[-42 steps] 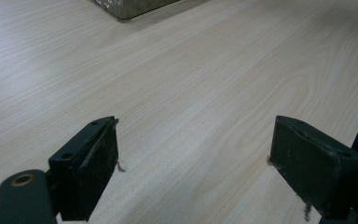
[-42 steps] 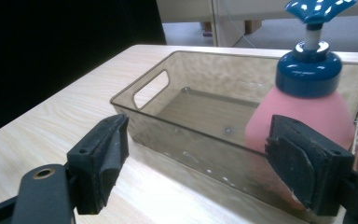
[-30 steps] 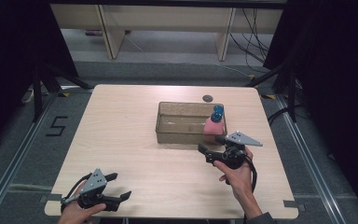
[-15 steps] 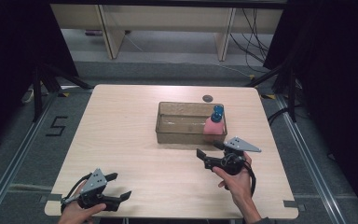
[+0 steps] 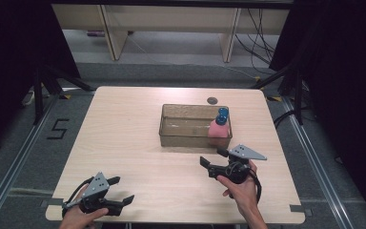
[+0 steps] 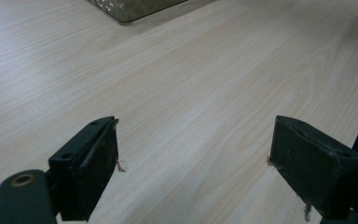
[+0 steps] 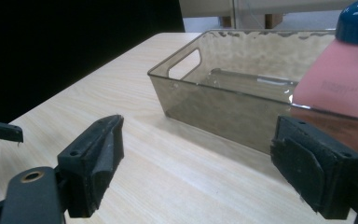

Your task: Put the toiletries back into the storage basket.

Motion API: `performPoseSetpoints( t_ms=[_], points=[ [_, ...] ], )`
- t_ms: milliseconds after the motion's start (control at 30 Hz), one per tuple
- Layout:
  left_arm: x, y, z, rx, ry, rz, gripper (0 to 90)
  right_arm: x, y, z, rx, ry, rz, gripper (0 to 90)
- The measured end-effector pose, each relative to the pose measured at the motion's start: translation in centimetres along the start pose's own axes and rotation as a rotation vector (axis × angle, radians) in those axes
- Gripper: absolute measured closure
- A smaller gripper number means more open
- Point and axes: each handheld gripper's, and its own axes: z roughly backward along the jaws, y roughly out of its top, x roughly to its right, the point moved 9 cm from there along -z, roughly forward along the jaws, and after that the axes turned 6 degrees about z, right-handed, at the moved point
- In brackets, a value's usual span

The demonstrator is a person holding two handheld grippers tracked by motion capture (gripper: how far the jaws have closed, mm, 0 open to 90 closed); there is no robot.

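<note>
Wide wooden table (image 5: 124,138), mostly bare, plenty of room to move. Toward the far right sits the clear tray (image 5: 186,136), and the pink bottle (image 5: 218,128) with the blue cap stands inside its right end, leaning against the wall, likely parked there for safekeeping. Right gripper (image 5: 212,163) hovers just in front of the tray's near wall, jaws spread and empty. Left gripper (image 5: 121,191) waits at the near left edge, well apart, jaws also released, nothing between them
</note>
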Motion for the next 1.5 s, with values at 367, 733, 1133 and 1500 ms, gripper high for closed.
performPoseSetpoints(
  t_ms=[367, 733, 1133, 1500],
  points=[
    [0.0, 0.1, 0.0, 0.002, -0.001, -0.002, 14.7, -1.2, -0.9, 0.3, 0.001, 0.032, 0.002, 17.6],
    [0.1, 0.0, 0.0, 0.001, 0.000, -0.004, 14.7, -1.9, -1.9, 0.6, -0.003, 0.046, 0.029, 16.1],
    [0.1, 0.1, 0.0, 0.006, -0.001, -0.002, 14.7, -3.1, -2.5, 1.0, -0.011, 0.080, 0.021, 15.7],
    [0.1, 0.0, 0.0, 0.000, -0.001, -0.006, 14.7, -3.9, -2.8, 1.5, 0.007, 0.094, 0.018, 15.7]
  ],
)
